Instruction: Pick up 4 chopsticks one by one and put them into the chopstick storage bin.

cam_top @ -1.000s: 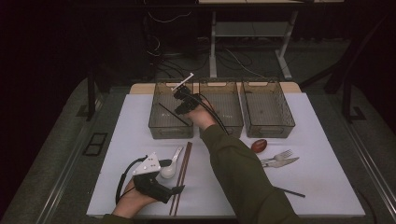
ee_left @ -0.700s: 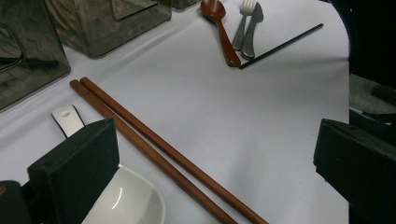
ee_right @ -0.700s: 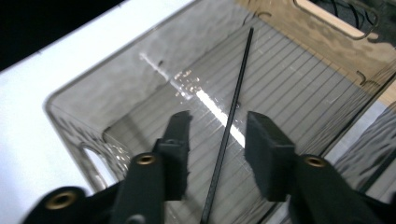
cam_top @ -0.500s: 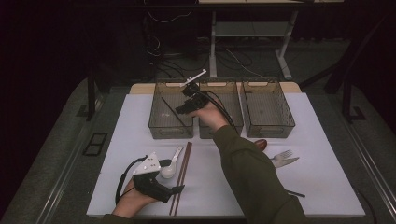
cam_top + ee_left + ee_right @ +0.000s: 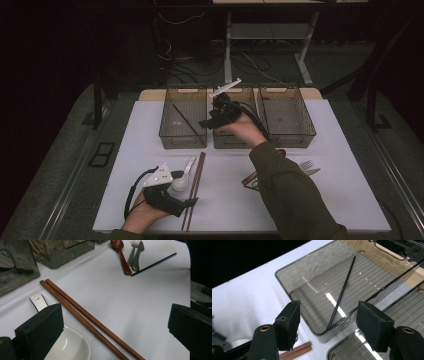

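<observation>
We hold our right gripper (image 5: 212, 120) above the left bin (image 5: 184, 122), jaws apart and empty, a black chopstick (image 5: 342, 293) inside. At seven o'clock, our left gripper (image 5: 172, 197) rests jaws apart by the white spoon (image 5: 184, 175).

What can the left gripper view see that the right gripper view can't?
Left gripper view's own: a brown wooden spoon, a fork and a loose black stick lying on the table. Right gripper view's own: a look down into a bin, with a thin black stick slanting across its ridged floor. Both share the pair of brown chopsticks on the white table.
</observation>
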Available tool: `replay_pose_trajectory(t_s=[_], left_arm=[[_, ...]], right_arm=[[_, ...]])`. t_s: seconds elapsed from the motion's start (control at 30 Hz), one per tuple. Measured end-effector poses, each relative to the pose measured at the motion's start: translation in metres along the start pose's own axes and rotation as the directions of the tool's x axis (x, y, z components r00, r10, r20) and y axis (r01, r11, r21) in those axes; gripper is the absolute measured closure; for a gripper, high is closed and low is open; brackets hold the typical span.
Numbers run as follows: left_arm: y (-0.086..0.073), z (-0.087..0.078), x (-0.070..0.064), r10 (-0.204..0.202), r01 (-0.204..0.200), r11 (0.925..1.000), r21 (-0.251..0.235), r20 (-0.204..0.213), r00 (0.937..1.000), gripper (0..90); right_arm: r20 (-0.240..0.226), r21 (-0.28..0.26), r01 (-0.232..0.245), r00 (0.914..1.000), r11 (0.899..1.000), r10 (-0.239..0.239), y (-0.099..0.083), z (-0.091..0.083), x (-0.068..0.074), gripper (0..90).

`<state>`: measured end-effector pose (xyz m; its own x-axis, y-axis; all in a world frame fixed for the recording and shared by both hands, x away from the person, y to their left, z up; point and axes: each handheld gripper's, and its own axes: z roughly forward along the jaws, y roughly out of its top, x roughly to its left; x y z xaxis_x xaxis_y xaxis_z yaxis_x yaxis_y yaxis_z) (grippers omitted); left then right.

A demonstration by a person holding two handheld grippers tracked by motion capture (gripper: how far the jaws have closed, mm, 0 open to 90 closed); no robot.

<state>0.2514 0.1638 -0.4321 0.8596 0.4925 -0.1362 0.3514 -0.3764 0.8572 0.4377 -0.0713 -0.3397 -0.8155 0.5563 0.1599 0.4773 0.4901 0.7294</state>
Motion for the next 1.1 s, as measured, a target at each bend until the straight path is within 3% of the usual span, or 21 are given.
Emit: replay_pose_trajectory(t_s=[0.2,0.43,0.6,0.8,1.1], left_arm=[[0.000,0.001,-0.001,-0.008,0.008,1.0000,0.001,-0.003,1.0000,0.0],[-0.001,0.001,0.000,-0.015,0.015,0.9999,-0.003,-0.015,0.9998,0.0],[-0.001,0.002,0.001,-0.004,0.004,1.0000,0.000,-0.019,0.9998,0.0],[-0.002,0.004,0.005,0.005,-0.004,1.0000,0.009,-0.023,0.9997,0.0],[-0.003,0.005,0.007,0.008,-0.008,1.0000,0.001,-0.021,0.9997,0.0]], right_arm=[[-0.006,0.013,0.028,0.9996,1.000,-0.028,-0.017,-0.017,0.000,28.5],[-0.014,-0.013,0.061,0.9980,0.998,-0.061,-0.037,-0.038,0.001,32.2],[-0.048,-0.023,0.073,0.9961,0.997,-0.074,-0.055,-0.051,0.002,33.5],[-0.051,-0.042,0.101,0.9933,0.994,-0.103,-0.078,-0.065,0.003,33.1],[-0.042,-0.072,0.092,0.9946,0.993,-0.095,-0.116,-0.087,-0.001,36.6]])
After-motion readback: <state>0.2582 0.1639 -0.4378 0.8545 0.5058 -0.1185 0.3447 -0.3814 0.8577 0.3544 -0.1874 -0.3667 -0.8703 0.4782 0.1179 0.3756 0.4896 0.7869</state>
